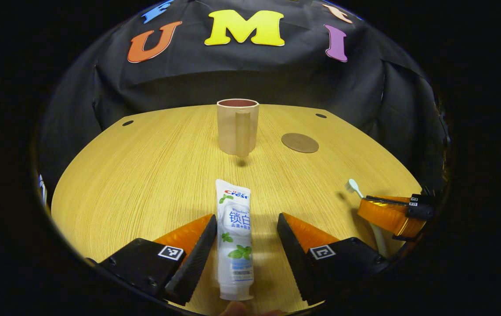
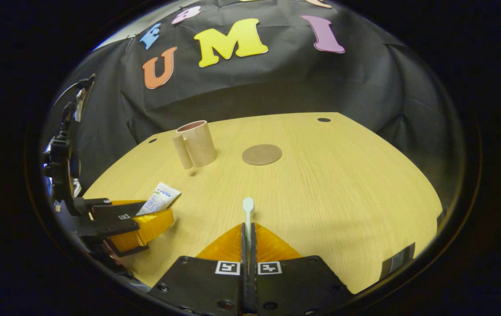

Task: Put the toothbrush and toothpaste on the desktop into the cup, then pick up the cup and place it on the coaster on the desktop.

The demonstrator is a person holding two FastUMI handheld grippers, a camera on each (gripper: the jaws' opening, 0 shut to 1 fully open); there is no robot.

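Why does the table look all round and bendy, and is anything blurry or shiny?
In the left gripper view the fisheye lens bows the table into a dome; the cup casts only a small soft shadow. In the right gripper view the table edge curves too, the toothbrush looks sharp, and no strong glare shows.

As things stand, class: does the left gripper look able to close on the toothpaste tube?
Probably yes. The left gripper is open, one finger on each side of the toothpaste tube, which lies flat on the desktop. Nothing sits between the fingers and the tube.
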